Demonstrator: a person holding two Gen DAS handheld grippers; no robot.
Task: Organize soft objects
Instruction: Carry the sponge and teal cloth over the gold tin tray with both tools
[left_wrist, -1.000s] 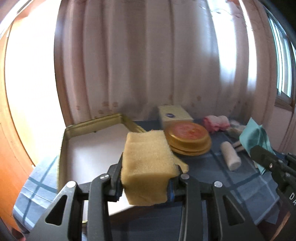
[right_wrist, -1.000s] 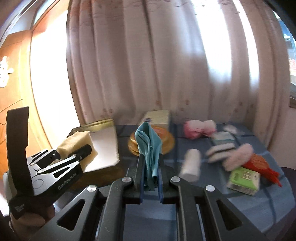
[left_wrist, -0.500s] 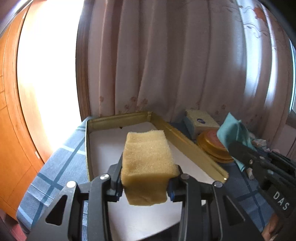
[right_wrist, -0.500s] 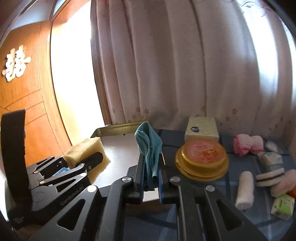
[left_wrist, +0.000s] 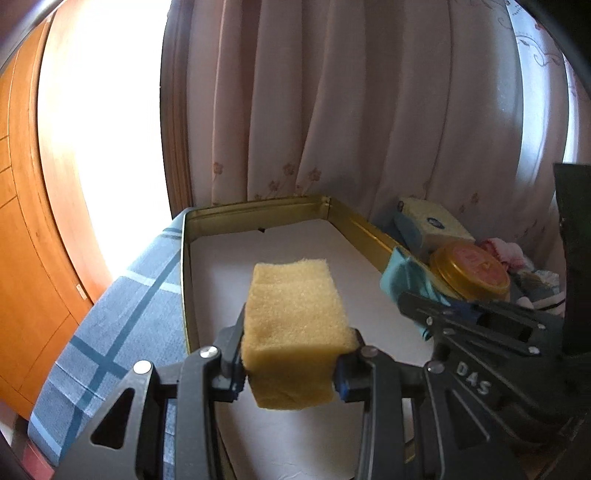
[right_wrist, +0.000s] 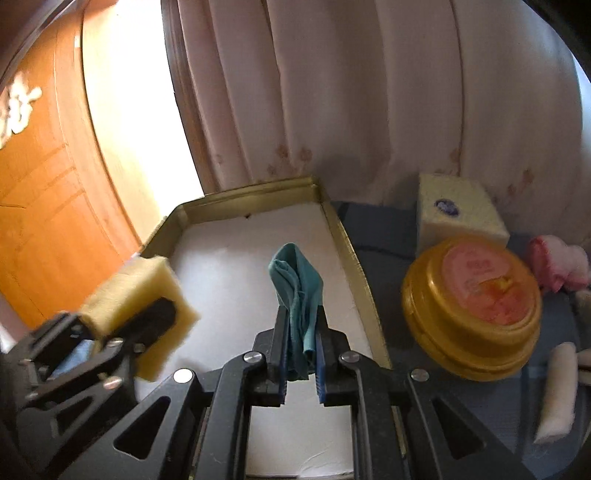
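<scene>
Pink curtain (left_wrist: 369, 110) is hanging across the whole background, with an orange wooden door (right_wrist: 44, 206) standing at the left.

The counter (left_wrist: 122, 314) is wearing a blue checked cloth and carrying everything below.

A gold-rimmed tin tray (left_wrist: 255, 210), lined white inside, is sitting at the counter's left end; both tools are hovering over its bare floor.

The left tongs (left_wrist: 293, 365) are pointing forward and angling downward over the near half of the tray. Their pads are pressing into the sides of a yellow sponge block (left_wrist: 293, 317), which is bulging above and below the grip and hanging clear of the lining.

The right tongs (right_wrist: 301, 354) are angling downward beside them, over the tray's right half. Their jaws are closed nearly together on a folded teal cloth (right_wrist: 297, 284), which is standing upright out of the tips, above the lining.

A round gold tin (right_wrist: 471, 310) with a pink label is resting on the counter just right of the tray. A pale yellow boxed pack (right_wrist: 458, 214) is sitting behind it, touching or nearly so.

A pink fluffy item (right_wrist: 557, 262) is lying to the right of the tin.

A white rolled cloth (right_wrist: 556, 391) is lying in front, near the right edge, blurred.
</scene>
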